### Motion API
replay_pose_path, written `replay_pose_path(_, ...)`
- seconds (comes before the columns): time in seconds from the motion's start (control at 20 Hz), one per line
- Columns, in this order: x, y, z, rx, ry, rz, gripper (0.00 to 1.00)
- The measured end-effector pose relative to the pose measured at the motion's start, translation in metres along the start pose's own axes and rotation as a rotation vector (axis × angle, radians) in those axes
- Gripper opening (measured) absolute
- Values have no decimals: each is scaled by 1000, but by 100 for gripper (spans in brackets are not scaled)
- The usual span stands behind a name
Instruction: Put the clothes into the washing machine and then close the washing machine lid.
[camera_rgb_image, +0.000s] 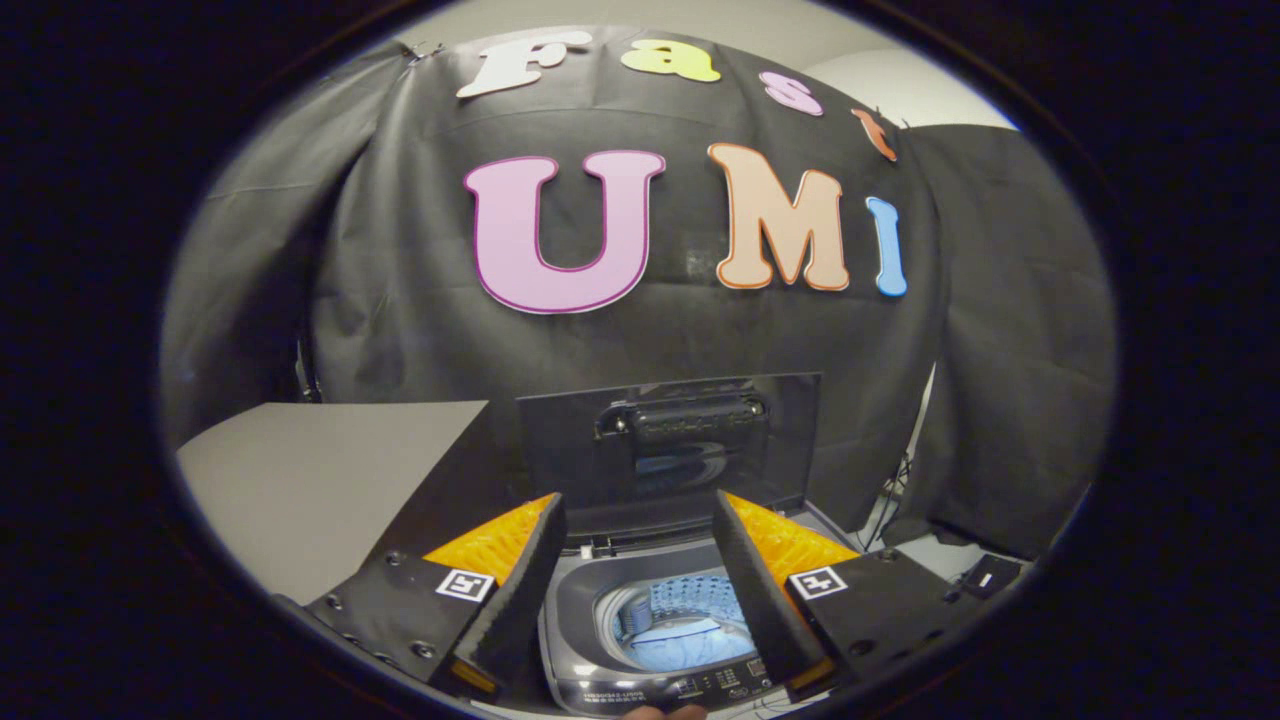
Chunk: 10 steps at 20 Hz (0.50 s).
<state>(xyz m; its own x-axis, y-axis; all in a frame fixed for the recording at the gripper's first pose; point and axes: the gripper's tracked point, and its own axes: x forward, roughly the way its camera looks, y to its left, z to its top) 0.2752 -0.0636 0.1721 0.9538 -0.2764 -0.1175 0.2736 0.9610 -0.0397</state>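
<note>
Below, the hand-held gripper (640, 560) hangs released, its two fingers spread wide and holding nothing. Between and just beyond them sits the small grey top-loading washing machine (650, 640), its dark glass lid (668, 450) standing upright at the back. Pale blue clothes (690, 640) lie inside the round drum. A grey flat surface (310, 480) spreads out beside the machine.
</note>
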Motion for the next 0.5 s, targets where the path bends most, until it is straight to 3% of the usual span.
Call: replay_pose_path(0.5,-12,28,55,-96,-63,52,95)
